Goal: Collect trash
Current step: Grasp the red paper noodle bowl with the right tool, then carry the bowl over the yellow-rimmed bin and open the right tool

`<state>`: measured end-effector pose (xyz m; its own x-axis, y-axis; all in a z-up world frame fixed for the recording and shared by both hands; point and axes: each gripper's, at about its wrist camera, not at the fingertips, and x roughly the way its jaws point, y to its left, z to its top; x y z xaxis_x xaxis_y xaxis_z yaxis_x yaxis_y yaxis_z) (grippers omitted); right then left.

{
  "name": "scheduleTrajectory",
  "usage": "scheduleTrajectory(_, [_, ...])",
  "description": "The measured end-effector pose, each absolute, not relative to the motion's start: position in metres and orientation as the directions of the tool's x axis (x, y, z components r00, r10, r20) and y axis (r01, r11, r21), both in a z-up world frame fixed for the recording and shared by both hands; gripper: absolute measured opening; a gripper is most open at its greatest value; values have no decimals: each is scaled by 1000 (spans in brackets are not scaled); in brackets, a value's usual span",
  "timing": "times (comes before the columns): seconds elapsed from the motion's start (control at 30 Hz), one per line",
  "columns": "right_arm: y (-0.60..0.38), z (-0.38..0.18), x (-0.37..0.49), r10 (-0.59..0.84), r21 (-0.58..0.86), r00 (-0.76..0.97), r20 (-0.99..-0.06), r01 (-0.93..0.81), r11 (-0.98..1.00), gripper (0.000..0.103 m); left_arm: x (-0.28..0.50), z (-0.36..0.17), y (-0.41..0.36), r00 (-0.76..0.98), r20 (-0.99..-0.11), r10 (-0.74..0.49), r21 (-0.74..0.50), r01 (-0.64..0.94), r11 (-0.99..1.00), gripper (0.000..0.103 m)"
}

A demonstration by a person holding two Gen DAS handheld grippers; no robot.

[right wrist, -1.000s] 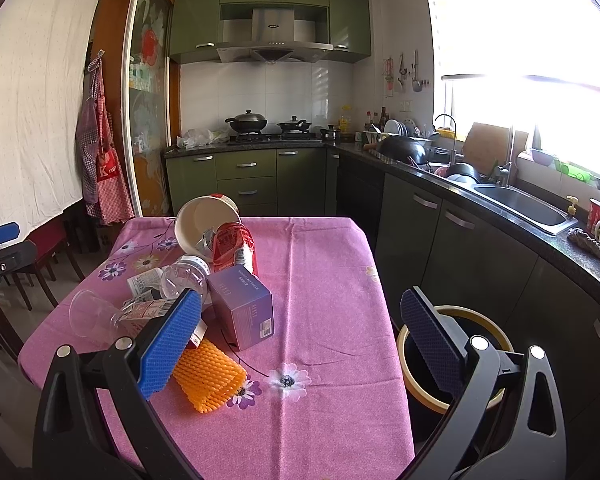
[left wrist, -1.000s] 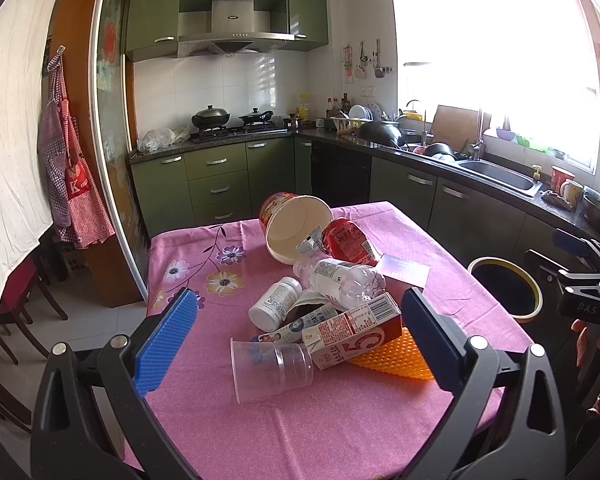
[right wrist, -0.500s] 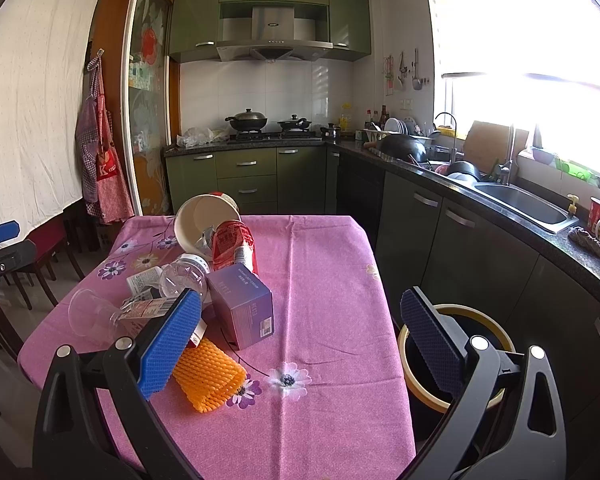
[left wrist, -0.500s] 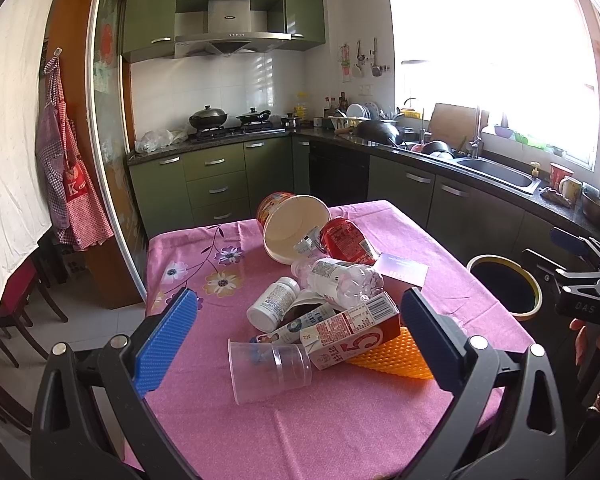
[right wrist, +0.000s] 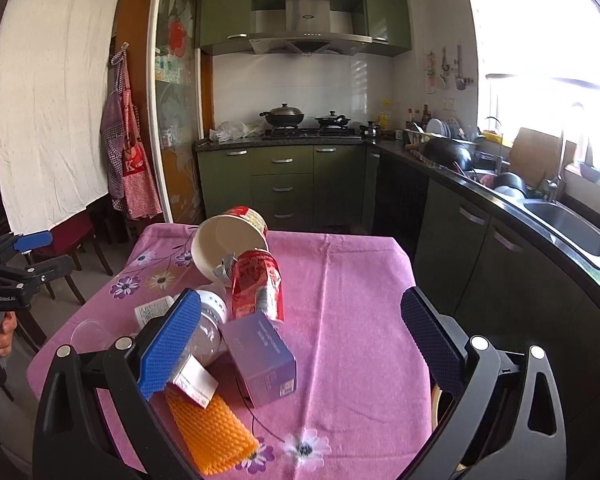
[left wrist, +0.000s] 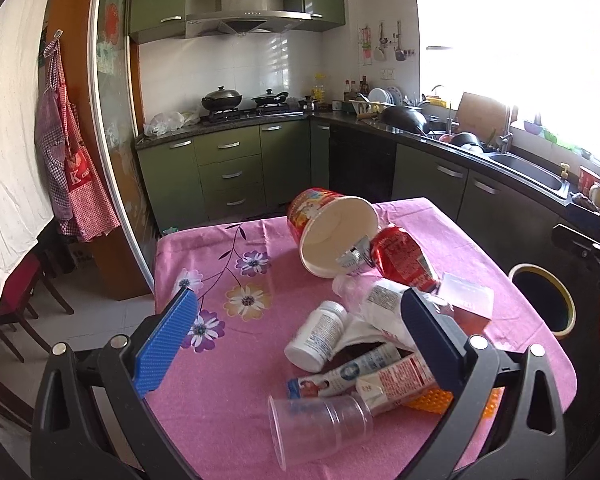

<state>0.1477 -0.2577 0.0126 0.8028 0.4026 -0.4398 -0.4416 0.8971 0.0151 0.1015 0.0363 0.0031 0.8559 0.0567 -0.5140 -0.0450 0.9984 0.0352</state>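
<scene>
A pile of trash lies on the pink flowered table (left wrist: pixel 220 400): a tipped noodle bowl (left wrist: pixel 332 236), a red can (left wrist: pixel 404 256), a white pill bottle (left wrist: pixel 316 336), a clear cup (left wrist: pixel 316 428), a milk carton (left wrist: pixel 396 376), a plastic bottle (left wrist: pixel 380 304), a purple box (right wrist: pixel 260 360) and an orange foam net (right wrist: pixel 212 428). My left gripper (left wrist: pixel 300 340) is open and empty above the pile's near side. My right gripper (right wrist: pixel 300 344) is open and empty over the purple box. A yellow-rimmed bin (left wrist: pixel 544 300) stands beside the table's right edge.
Green kitchen cabinets (left wrist: pixel 236 168) and a counter with a sink (right wrist: pixel 572 232) run along the back and right. A glass sliding door (right wrist: pixel 172 120) and hanging aprons (left wrist: pixel 68 160) are on the left. Chairs (left wrist: pixel 16 312) stand left of the table.
Both grippers have moved forward and lower toward the trash pile; the pile looks nearer. Both stay open.
</scene>
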Motion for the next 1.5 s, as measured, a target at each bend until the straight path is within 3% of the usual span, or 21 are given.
scheduleTrajectory(0.33, [-159, -9, 274, 460, -92, 697, -551, -598, 796, 98, 215, -27, 80, 834, -540, 108, 26, -112, 993, 97])
scheduleTrajectory(0.5, [-121, -24, 343, 435, -93, 635, -638, -625, 775, 78, 248, -45, 90, 828, -543, 140, 46, -137, 989, 97])
scheduleTrajectory(0.7, [-83, -51, 386, 395, -144, 574, -717, -676, 722, 68, 255, -55, 100, 834, -530, 155, 52, -151, 987, 97])
scheduleTrajectory(1.1, [-26, -79, 431, 336, -215, 588, -736, -674, 707, 9, 256, -66, 116, 821, -557, 123, -1, -148, 989, 97])
scheduleTrajectory(1.5, [-25, -59, 462, 365, -162, 683, -633, -578, 800, 6, 256, -69, 111, 818, -564, 112, 5, -133, 991, 97])
